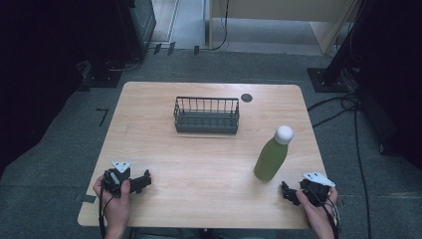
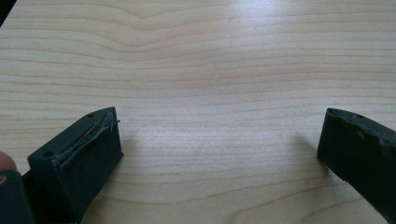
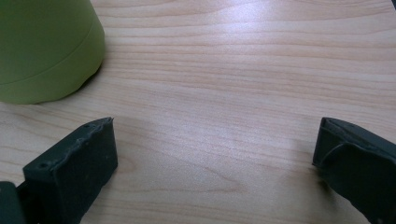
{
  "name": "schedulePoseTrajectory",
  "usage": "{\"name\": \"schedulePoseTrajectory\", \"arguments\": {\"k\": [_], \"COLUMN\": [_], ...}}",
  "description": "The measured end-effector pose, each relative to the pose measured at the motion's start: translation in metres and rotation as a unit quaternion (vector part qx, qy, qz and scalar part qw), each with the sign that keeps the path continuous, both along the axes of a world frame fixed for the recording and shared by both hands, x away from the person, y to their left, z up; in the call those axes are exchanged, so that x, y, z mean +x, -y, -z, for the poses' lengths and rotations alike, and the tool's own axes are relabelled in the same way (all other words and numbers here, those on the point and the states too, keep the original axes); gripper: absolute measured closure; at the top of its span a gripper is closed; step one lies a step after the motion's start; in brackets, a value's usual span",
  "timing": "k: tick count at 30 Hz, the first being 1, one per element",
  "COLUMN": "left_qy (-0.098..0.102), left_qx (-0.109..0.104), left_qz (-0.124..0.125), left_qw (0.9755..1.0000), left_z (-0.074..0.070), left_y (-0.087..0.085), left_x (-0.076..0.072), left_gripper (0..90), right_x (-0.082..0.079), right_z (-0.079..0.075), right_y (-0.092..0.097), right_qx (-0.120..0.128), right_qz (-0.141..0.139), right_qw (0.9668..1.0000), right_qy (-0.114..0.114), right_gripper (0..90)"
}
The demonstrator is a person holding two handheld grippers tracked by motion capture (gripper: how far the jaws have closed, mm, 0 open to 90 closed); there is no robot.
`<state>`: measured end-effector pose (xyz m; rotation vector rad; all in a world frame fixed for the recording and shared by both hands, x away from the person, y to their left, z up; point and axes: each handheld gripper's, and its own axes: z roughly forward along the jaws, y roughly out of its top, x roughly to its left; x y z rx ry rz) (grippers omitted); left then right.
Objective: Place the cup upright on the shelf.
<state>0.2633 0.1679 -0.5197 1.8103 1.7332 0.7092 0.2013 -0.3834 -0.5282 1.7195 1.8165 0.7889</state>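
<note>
left gripper [image 1: 144, 181]: jaws apart, empty | right gripper [image 1: 286, 191]: jaws apart, empty | green bottle [image 1: 271, 158] just beside right gripper | wire basket [image 1: 206, 115] far centre, path clear

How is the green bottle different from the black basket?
The green bottle is smooth and closed by a white cap; the black basket is open wire. The bottle stands tall near the right gripper; the basket sits low, farther back. Both rest on the wooden table.
</note>
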Motion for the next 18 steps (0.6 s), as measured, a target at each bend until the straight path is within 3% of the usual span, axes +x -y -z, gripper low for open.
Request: {"name": "schedulePoseTrajectory", "arguments": {"k": [10,18], "left_qy": [0.000,0.000], "left_qx": [0.000,0.000], "left_qz": [0.000,0.000], "left_qw": [1.0000,1.0000], "left_z": [0.000,0.000], "left_y": [0.000,0.000], "left_x": [0.000,0.000], "left_gripper": [0.0,0.0], "right_x": [-0.002,-0.002], "right_z": [0.000,-0.003], "right_y": [-0.001,-0.011], "right_qx": [0.003,0.020], "right_qz": [0.002,-0.016], "right_qw": [1.0000,0.9997], "right_qy": [0.001,0.004], "right_gripper": [0.0,0.0]}}
